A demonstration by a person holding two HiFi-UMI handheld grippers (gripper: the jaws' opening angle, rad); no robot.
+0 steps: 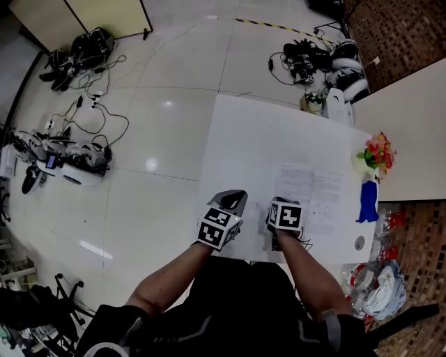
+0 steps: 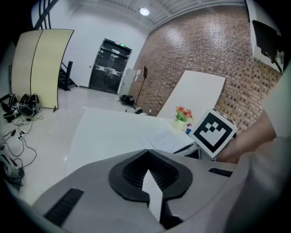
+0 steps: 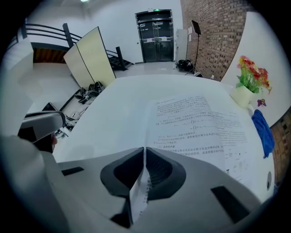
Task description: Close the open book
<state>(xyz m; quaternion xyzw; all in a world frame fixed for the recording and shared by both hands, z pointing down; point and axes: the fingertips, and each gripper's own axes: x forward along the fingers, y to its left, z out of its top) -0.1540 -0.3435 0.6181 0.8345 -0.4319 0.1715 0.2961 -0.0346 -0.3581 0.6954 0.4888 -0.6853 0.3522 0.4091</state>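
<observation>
Book: open book [image 1: 311,194] lies flat on the desk [image 1: 258,139], left of the flowers [image 1: 378,152].
Right gripper [image 3: 143,157]: jaws pinched on one page edge [image 3: 138,195] (thin, printed).
Left gripper [image 2: 148,157]: jaws together, farther from the flowers.
Risk: the leaf may tear, or turn alone without closing the book.

I am standing over a glossy pale tiled floor [image 1: 167,77], a white table [image 1: 279,132] stretching ahead, a red brick wall [image 2: 200,50] running along my right, black double doors [image 2: 109,66] sitting at the far end, a cream folding partition [image 2: 41,63] standing left, a ceiling lamp [image 2: 144,12] glowing above
</observation>
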